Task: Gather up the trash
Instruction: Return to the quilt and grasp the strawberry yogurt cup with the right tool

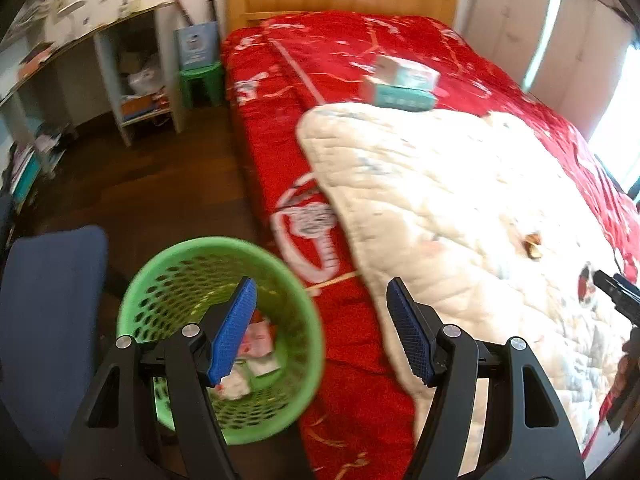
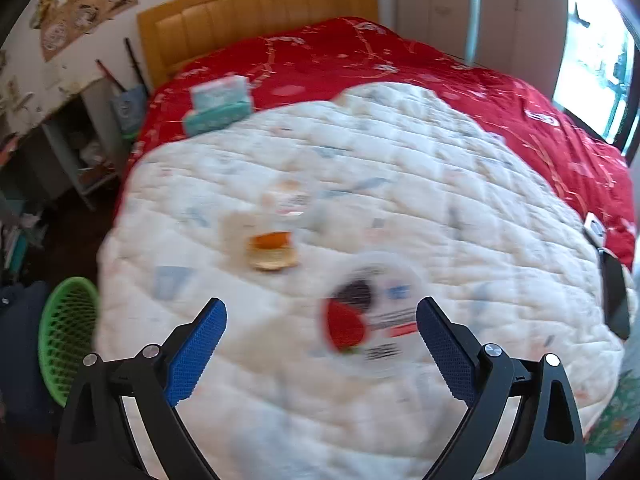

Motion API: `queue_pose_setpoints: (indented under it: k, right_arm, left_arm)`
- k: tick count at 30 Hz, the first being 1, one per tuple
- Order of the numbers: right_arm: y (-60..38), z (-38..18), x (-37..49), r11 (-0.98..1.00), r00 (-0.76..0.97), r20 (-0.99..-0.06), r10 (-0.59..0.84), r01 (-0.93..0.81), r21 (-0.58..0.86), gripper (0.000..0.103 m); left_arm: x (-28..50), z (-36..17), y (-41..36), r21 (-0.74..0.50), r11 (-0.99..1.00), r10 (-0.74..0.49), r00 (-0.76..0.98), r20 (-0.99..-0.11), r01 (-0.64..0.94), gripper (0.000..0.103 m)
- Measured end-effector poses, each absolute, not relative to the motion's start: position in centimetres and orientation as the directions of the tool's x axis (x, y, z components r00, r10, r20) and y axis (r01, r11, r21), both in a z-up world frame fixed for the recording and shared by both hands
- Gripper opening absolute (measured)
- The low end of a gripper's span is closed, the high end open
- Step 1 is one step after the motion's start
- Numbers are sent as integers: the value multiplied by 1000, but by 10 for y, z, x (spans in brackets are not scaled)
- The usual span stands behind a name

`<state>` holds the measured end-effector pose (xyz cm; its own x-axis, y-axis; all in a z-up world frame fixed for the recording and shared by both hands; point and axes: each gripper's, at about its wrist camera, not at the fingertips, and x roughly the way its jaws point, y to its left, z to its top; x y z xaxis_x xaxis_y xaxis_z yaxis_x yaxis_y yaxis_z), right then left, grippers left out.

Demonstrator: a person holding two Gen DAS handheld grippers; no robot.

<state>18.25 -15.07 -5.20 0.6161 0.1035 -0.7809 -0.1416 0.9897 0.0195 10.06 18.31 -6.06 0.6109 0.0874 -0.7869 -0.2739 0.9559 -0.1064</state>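
While our left tongs [image 1: 320, 332] gaped empty above the green basket [image 1: 160, 276], our right tongs [image 2: 322, 344] stood wide, unladen, over the round lid [image 2: 372, 316] on the quilt [image 2: 440, 200].

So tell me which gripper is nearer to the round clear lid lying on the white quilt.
Right. The right gripper hangs open just above the round clear lid. The left gripper is off at the bed's edge, open over the green basket, with the lid out of its view.

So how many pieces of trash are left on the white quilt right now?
3, though motion blur may hide more: a round clear lid in front of the right gripper, an orange wrapper behind it, and a pale wrapper farther back.
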Motion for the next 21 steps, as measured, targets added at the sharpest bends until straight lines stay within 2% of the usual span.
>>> queue_pose_setpoints:
  k: [13, 16, 21]
  right_arm:
    - [-167, -95, 213, 986, 562, -827, 27, -150, -70, 93]
    - [-172, -98, 216, 987, 559, -828, 48, -154, -46, 90]
    - [-183, -93, 211, 986, 570, -818, 76, -165, -23, 90]
  left_arm:
    - [163, -58, 91, -140, 985, -48, 616, -786, -101, 67]
    - [175, -62, 73, -135, 988, -65, 607, -792, -70, 67]
    - [194, -70, 38, -132, 991, -107, 591, -799, 1, 67]
